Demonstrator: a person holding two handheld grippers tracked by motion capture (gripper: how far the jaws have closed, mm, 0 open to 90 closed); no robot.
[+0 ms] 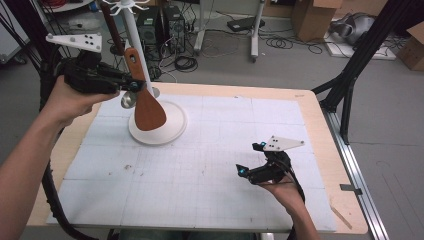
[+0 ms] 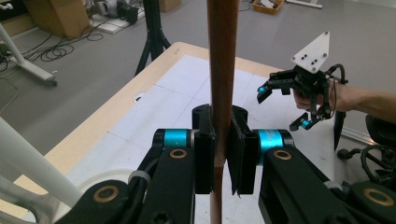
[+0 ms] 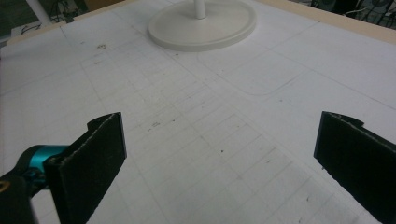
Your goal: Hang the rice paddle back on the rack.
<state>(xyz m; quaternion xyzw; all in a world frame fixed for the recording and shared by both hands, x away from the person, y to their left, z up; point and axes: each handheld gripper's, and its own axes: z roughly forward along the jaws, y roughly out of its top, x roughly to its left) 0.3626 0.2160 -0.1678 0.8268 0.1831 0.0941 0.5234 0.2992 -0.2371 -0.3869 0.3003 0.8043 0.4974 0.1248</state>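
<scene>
The left hand-held gripper (image 1: 127, 85) is clamped on the handle of a wooden spatula (image 1: 145, 102), holding it in the air just beside the pole of the white rack (image 1: 137, 45). In the left gripper view the handle runs straight up between the two black jaws, which press against it from both sides. The spatula hangs blade down: its broad brown blade is above the rack's round white base (image 1: 172, 131), while the handle rises past the gripper toward the hooks at the top of the pole. A small round metal piece shows close beside the blade near the pole; what it is cannot be made out. The right hand-held gripper (image 1: 250, 157) is well apart from the rack, low over the gridded white mat (image 1: 210, 150) that covers the tabletop (image 1: 315, 120), on the side nearer the person. Its jaws stand wide apart with nothing between them, and its own view looks across bare mat toward the rack's base.
</scene>
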